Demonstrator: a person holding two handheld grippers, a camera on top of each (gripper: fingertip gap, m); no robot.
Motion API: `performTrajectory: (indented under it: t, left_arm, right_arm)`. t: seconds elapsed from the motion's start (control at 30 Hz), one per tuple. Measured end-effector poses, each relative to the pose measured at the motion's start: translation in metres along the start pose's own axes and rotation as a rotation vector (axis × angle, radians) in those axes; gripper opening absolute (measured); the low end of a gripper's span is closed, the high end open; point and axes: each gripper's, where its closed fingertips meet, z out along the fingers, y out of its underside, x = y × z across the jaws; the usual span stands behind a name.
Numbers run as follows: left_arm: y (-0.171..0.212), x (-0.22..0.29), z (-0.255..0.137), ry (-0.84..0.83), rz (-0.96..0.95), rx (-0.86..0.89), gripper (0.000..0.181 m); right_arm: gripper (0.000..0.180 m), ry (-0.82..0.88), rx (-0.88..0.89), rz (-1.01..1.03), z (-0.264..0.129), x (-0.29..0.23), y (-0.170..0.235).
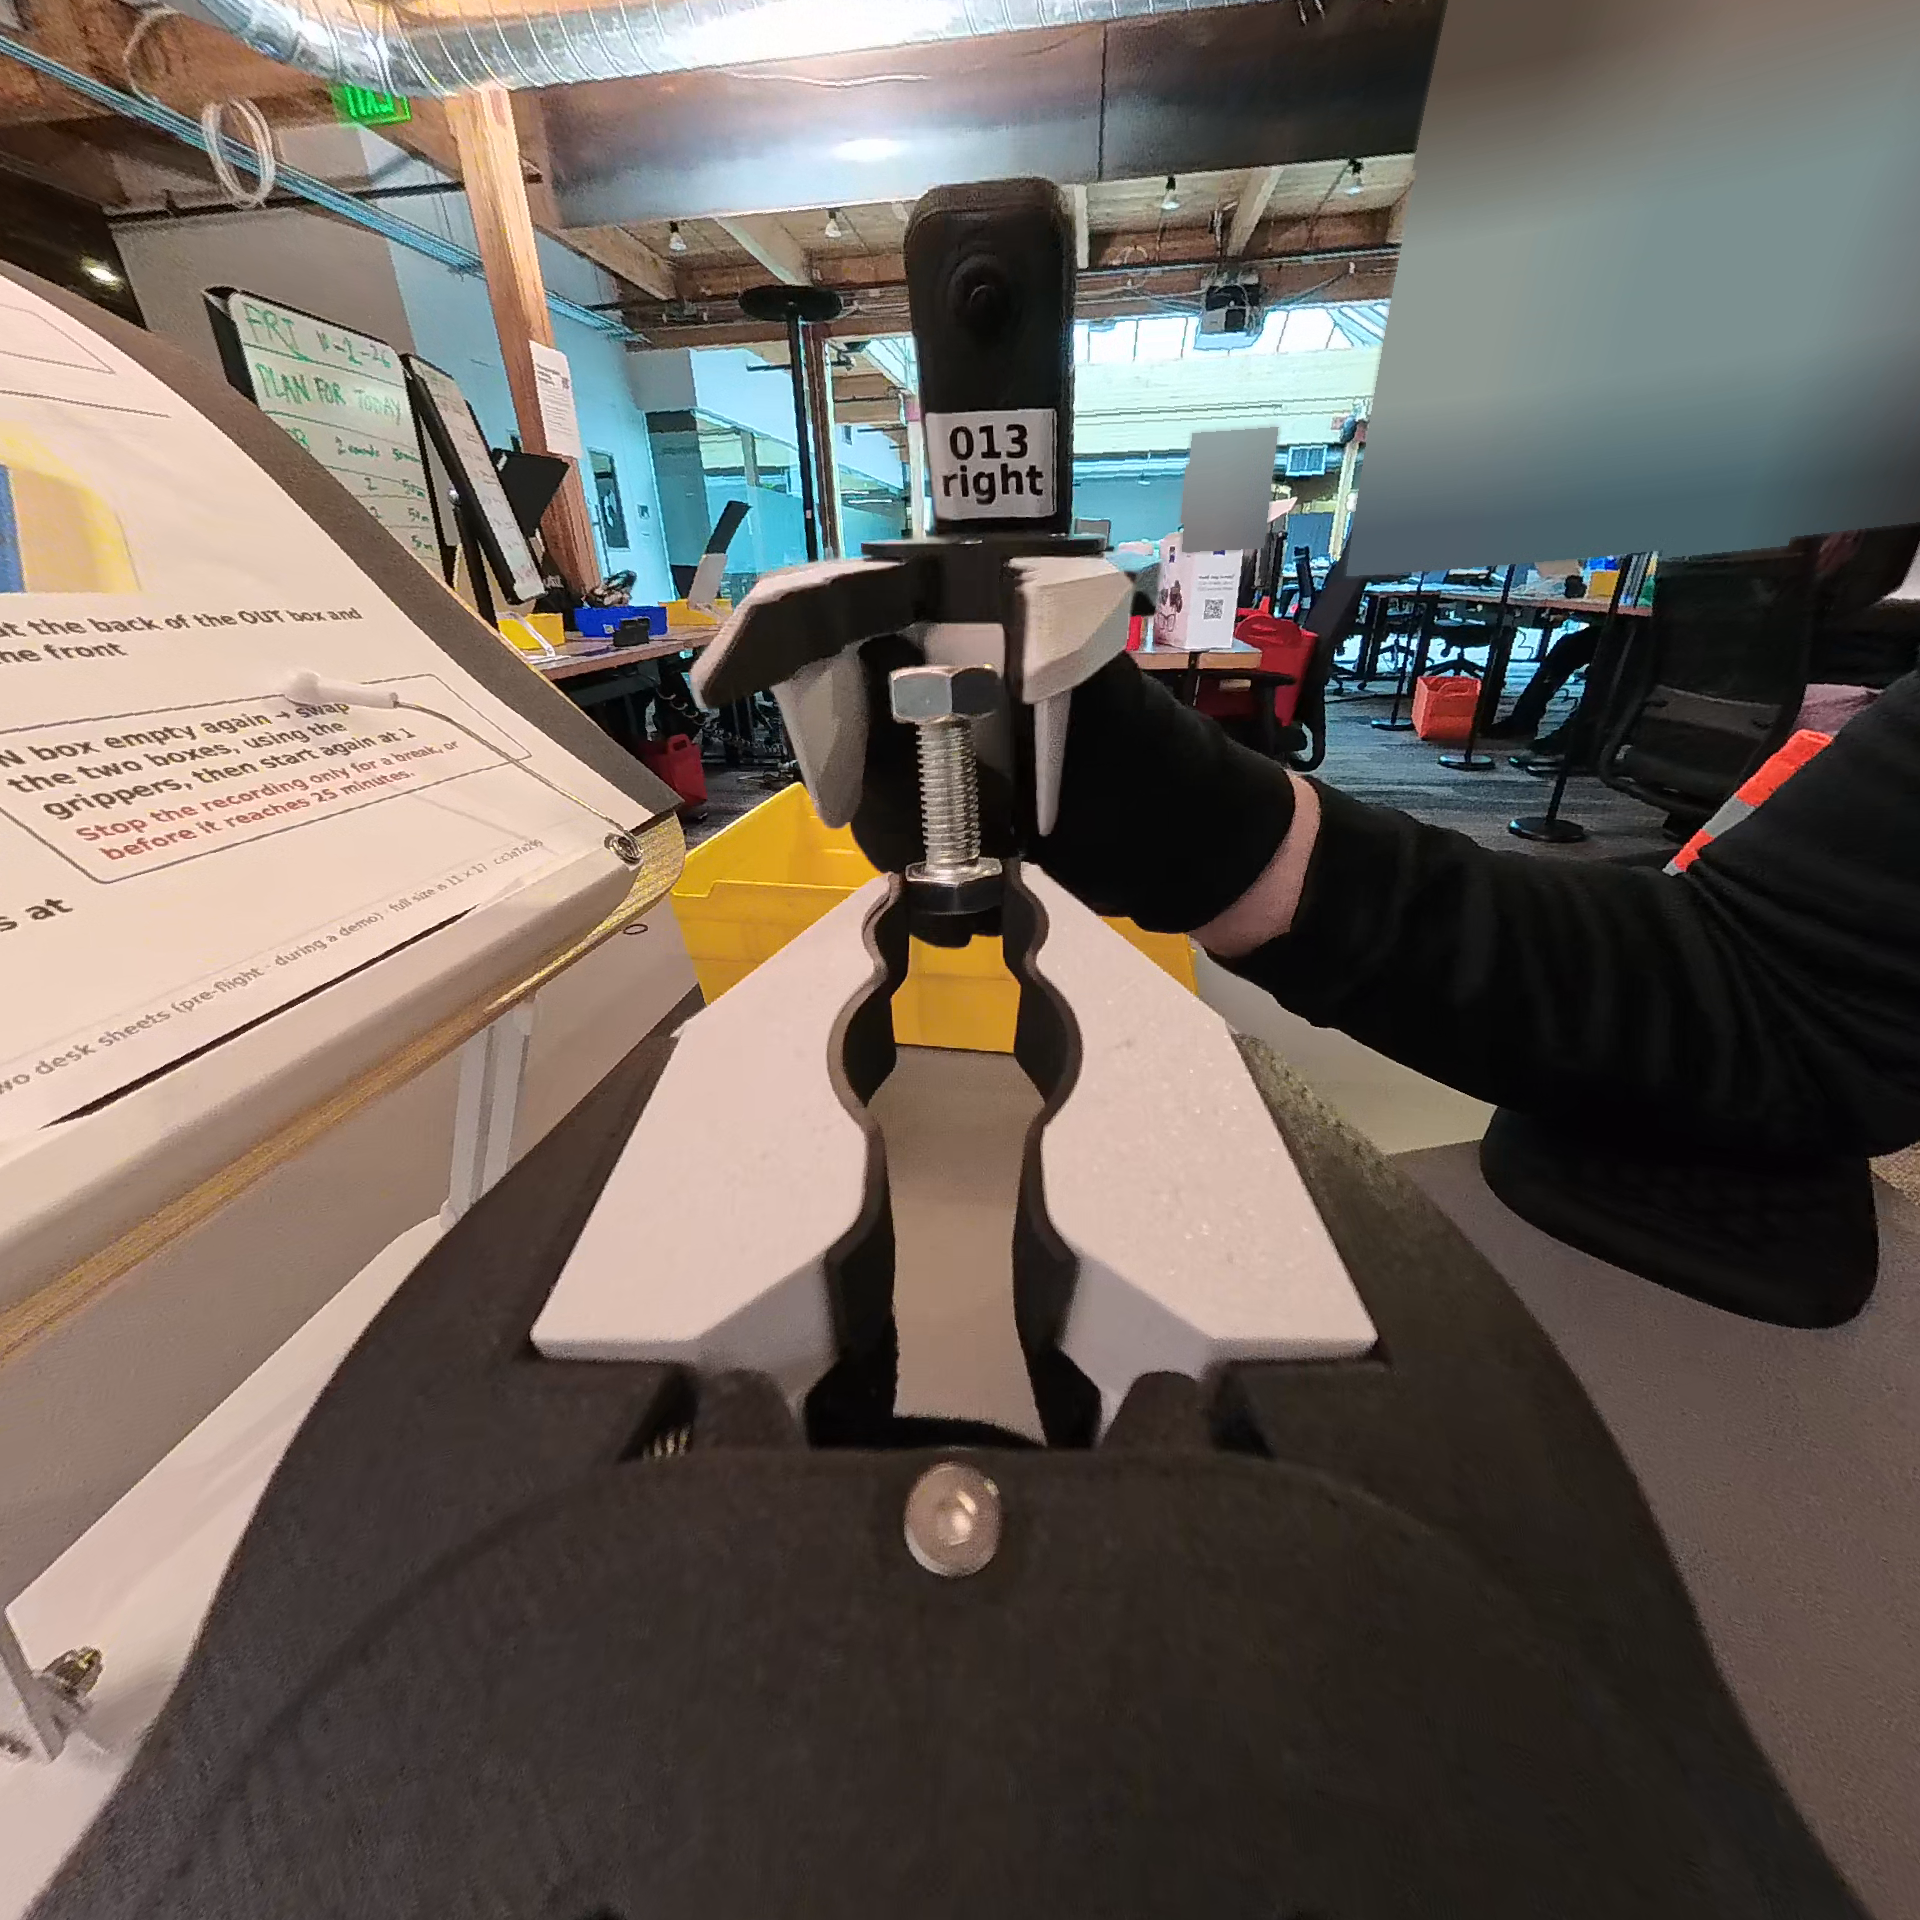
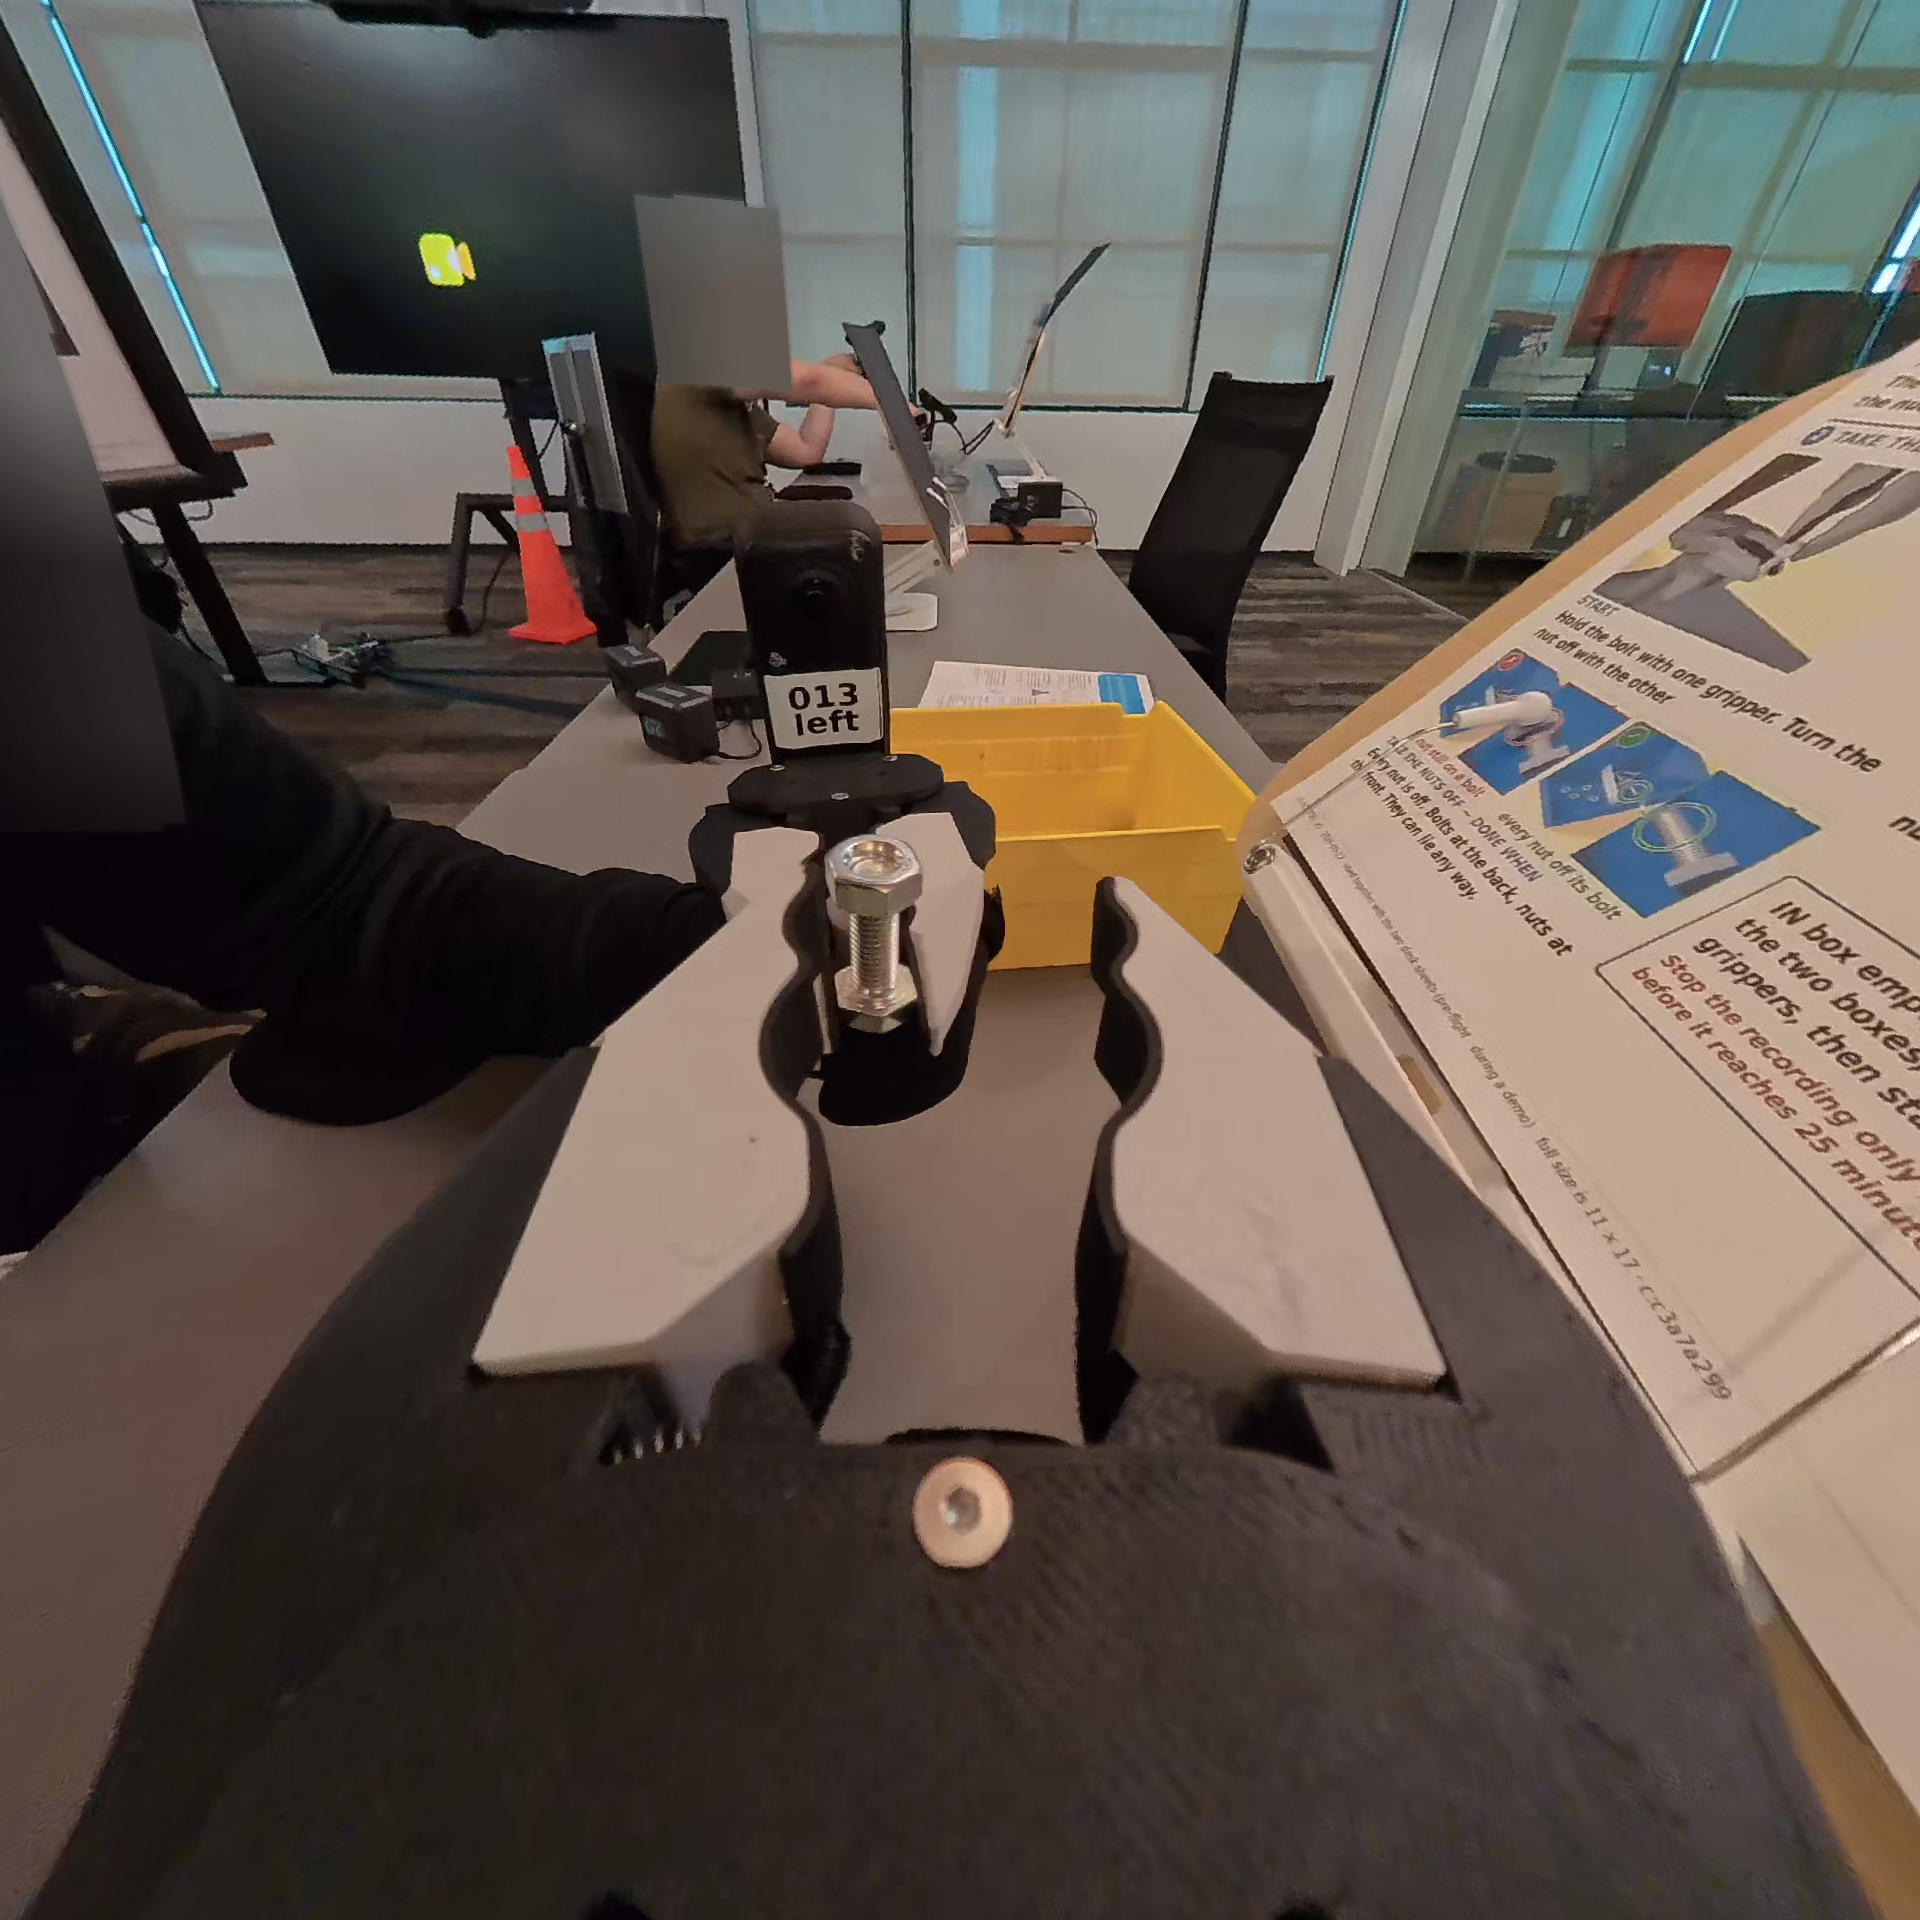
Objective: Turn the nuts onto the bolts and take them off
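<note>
A silver bolt (image 1: 948,764) stands upright with its hex head up, a nut (image 1: 951,871) threaded near its lower end. My left gripper (image 1: 951,899) is shut on the nut and holds the bolt above the table. My right gripper (image 1: 935,810), held by a black-gloved hand (image 1: 1143,810), faces it with fingers apart on either side of the bolt's upper part. In the right wrist view my right gripper (image 2: 951,925) is wide open; the bolt (image 2: 873,935) stands close to its left finger (image 2: 707,1039), with the nut (image 2: 876,992) in the left gripper (image 2: 876,1023).
A yellow bin (image 1: 769,894) (image 2: 1122,831) stands on the grey table (image 2: 987,623) just behind the grippers. A tilted instruction board (image 1: 260,727) (image 2: 1610,935) stands close beside them. Chargers and papers lie farther along the table. A person (image 2: 717,457) sits at a far desk. Both grippers' tips are close together, under 4 cm apart.
</note>
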Motion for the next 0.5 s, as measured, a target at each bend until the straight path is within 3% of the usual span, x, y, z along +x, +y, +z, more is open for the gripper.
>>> performTrajectory:
  t: [0.27,0.5]
  left_arm:
    - [0.001,0.000,0.001,-0.004,0.003,-0.004,0.016]
    - [0.006,-0.014,0.003,-0.124,0.051,-0.040,0.016]
  right_arm:
    - [0.047,0.050,0.022,0.024,-0.015,0.011,-0.004]
    - [0.050,0.146,-0.135,0.069,-0.022,0.012,-0.005]
